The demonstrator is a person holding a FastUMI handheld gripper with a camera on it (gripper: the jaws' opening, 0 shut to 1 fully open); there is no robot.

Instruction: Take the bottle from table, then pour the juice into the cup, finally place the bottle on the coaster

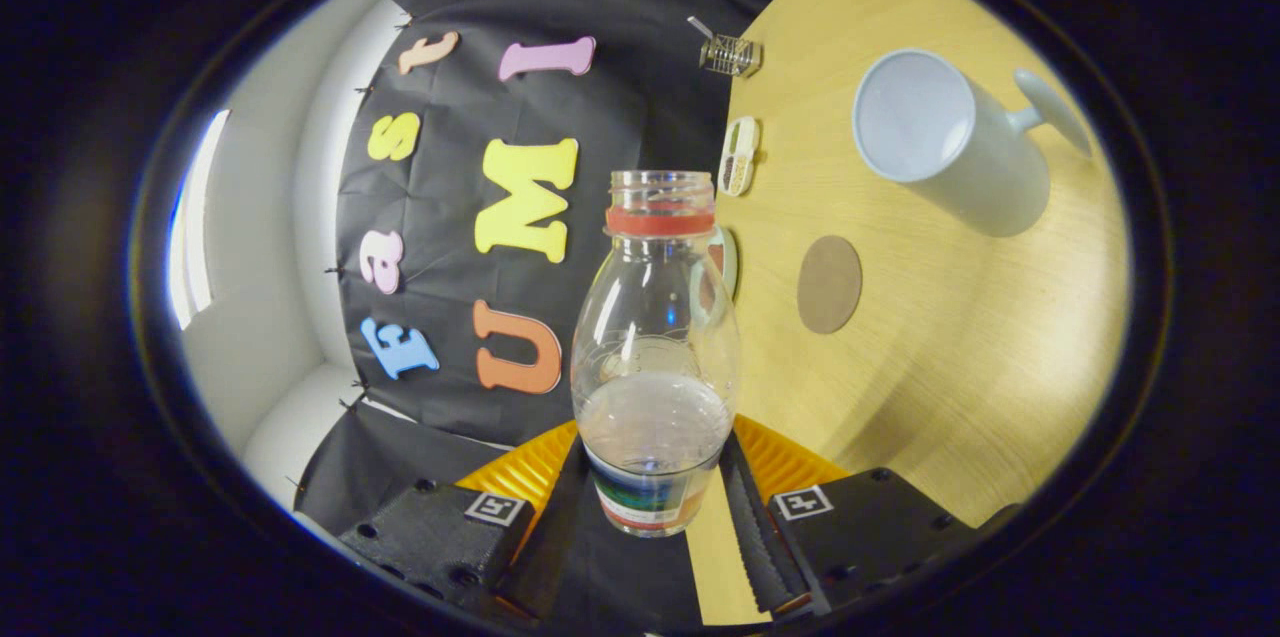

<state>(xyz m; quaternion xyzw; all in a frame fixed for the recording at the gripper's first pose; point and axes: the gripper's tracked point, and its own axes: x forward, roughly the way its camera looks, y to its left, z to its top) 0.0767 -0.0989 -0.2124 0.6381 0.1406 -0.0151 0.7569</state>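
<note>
Gripper [655, 502] clenched on the uncapped juice bottle [655, 357], tilted well short of the mug [945, 142] — any more tilt here risks spilling onto the table [950, 367].

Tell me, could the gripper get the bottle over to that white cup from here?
Probably yes. The gripper has its jaws shut on the bottle, and only bare table and the brown coaster lie before the cup.

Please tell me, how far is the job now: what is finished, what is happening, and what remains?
Done: the bottle is off the table, clamped between both fingers of the gripper. In hand: it is uncapped, with liquid inside; the scene looks tilted, which suggests pouring is starting. Left: the cup looks empty, and the coaster is bare.
</note>
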